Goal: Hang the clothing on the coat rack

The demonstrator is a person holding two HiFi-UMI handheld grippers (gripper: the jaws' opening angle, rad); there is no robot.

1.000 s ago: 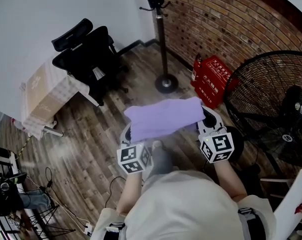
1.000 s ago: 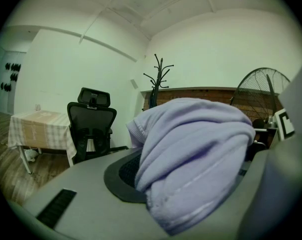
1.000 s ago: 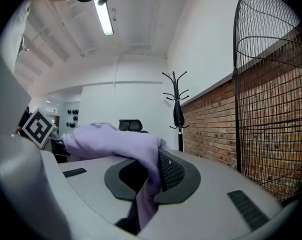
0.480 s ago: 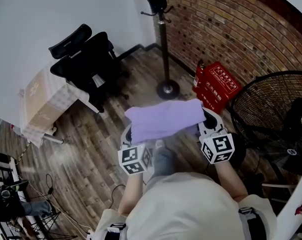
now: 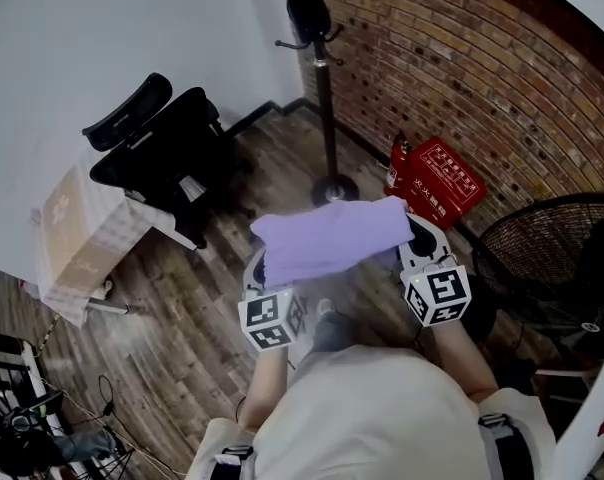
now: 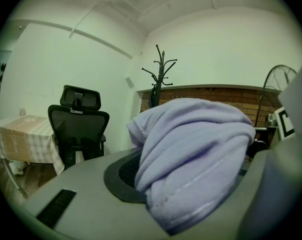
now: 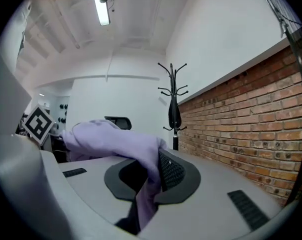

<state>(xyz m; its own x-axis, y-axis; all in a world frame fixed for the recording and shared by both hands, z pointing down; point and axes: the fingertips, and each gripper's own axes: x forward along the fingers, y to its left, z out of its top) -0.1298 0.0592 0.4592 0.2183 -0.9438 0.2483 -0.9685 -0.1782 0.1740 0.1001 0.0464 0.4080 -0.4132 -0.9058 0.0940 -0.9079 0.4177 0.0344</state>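
A lilac garment [image 5: 327, 236] is stretched between my two grippers at chest height. My left gripper [image 5: 257, 266] is shut on its left end, where the cloth [image 6: 191, 154] bulges thickly over the jaws. My right gripper [image 5: 414, 236] is shut on the right end, a fold of the cloth [image 7: 143, 184] pinched between the pads. The black coat rack [image 5: 322, 78] stands ahead by the brick wall, a dark item hanging near its top; its hooks [image 6: 160, 71] and pole [image 7: 173, 109] show in both gripper views.
A black office chair [image 5: 167, 153] and a cloth-covered table [image 5: 77, 233] stand to the left. A red box [image 5: 437, 178] lies by the brick wall, and a large floor fan [image 5: 557, 268] is at the right. Cables and gear [image 5: 22, 438] sit at the lower left.
The view has moved forward across the floor toward the coat rack; the fan has slid toward the right edge. Both grippers keep the garment held the same way.
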